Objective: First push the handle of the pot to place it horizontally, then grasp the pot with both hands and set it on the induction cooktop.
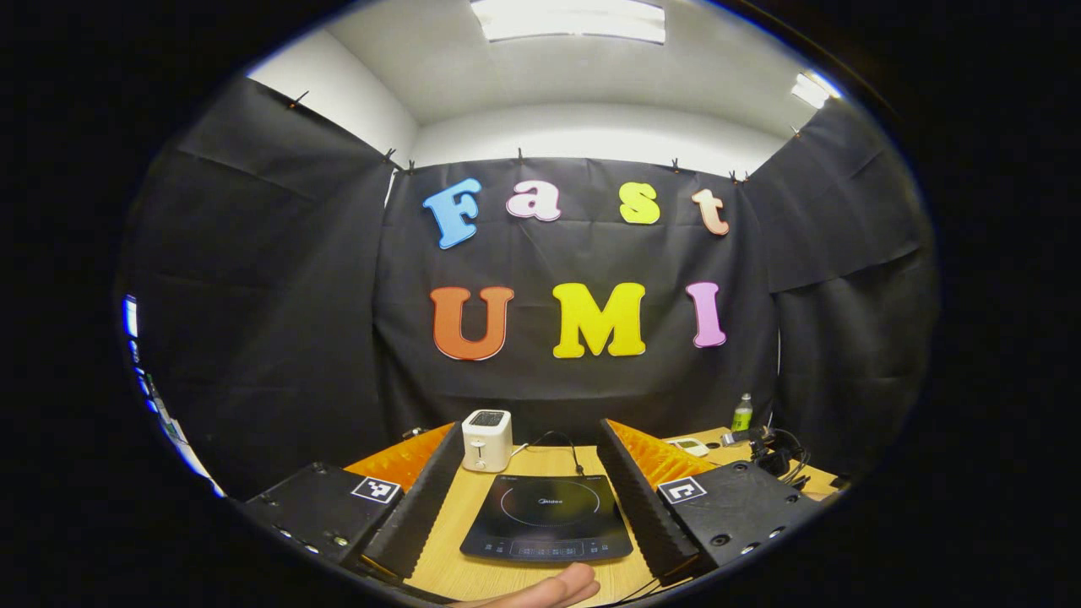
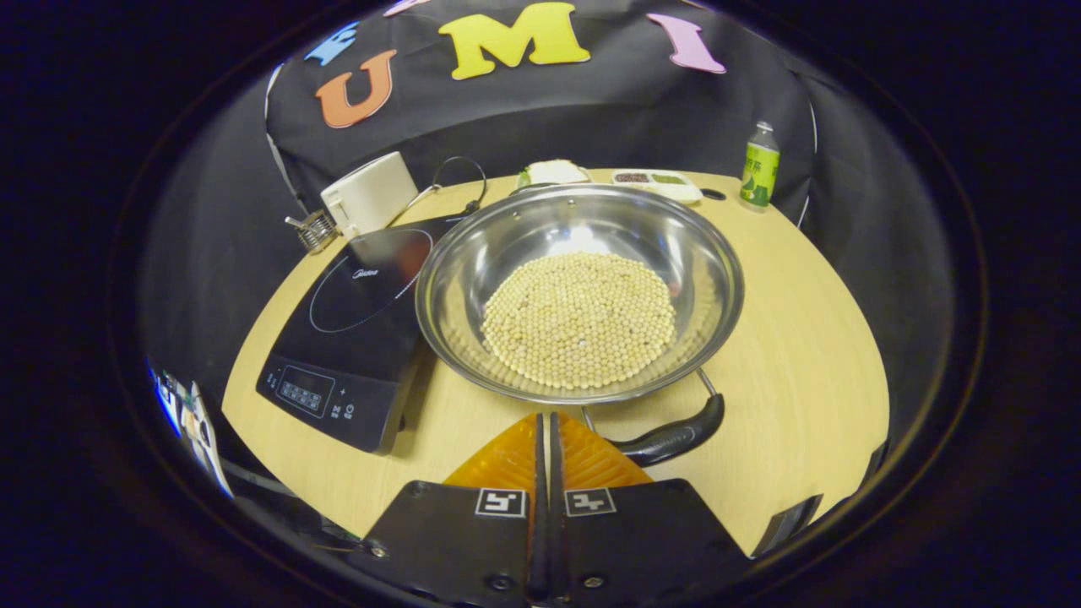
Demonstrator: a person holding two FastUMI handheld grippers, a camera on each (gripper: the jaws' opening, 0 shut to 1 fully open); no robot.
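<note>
Where the left gripper view looks along the table, the left gripper stands spread wide, grasping nothing, with the induction cooktop between its fingers' line of sight. Right gripper view: right gripper clenched, fingers pressed together and empty, tips just beside the pot handle. The pot sits on the table, touching the cooktop's right edge. Judgement: steel, bean-filled, so heavy and slippery; take the rim on opposite sides, kept level.
</note>
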